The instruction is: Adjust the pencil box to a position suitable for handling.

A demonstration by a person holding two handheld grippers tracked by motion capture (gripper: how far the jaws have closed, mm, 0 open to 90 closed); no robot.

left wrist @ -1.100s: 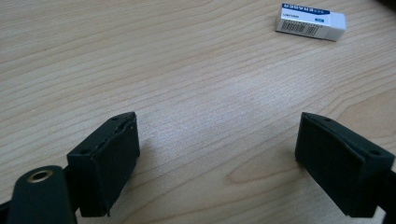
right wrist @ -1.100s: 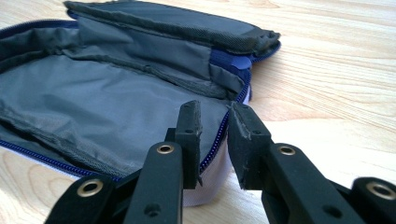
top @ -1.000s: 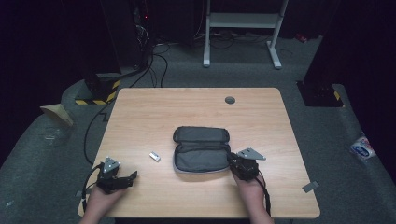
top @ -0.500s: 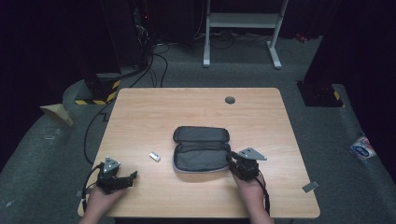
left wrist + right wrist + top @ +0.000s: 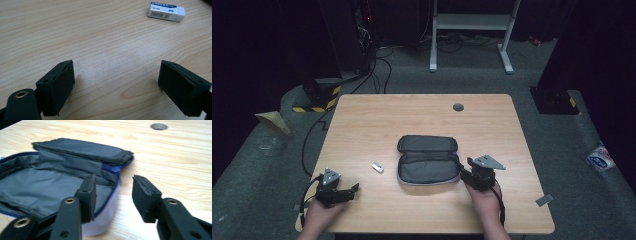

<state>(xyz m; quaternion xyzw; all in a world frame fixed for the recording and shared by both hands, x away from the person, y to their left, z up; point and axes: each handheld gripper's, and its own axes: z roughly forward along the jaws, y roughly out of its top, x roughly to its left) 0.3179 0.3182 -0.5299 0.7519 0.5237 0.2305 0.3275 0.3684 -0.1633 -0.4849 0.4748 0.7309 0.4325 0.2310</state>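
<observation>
Looking down from the high view, a light wooden table (image 5: pixel 422 125) stood on grey carpet, with dark surroundings hard to make out behind it. An open grey pencil case (image 5: pixel 428 160) lay near the table's middle, its lid folded back. A small white eraser (image 5: pixel 377 167) lay just left of it, apart from the case. The left gripper (image 5: pixel 352 189) sat near the front left corner, held by a hand (image 5: pixel 319 215) partly cut off by the bottom edge. The right gripper (image 5: pixel 462 172) was at the case's right end, the person's other hand (image 5: pixel 484 200) behind it.

In the left gripper view, the two black jaws stood spread wide over bare wood, gripping nothing. The eraser (image 5: pixel 166 11) lay well ahead, its printed label too small to read beyond the word "eraser".

In the right gripper view, the jaws were parted, one on either side of the pencil case's (image 5: pixel 50 182) blue-zipped rim (image 5: pixel 113 192), one inside over the grey lining, one outside. Whether either touched the rim could not be told. The case's left part was cut off. A round grommet hole (image 5: pixel 159 126) showed in the far tabletop.
</observation>
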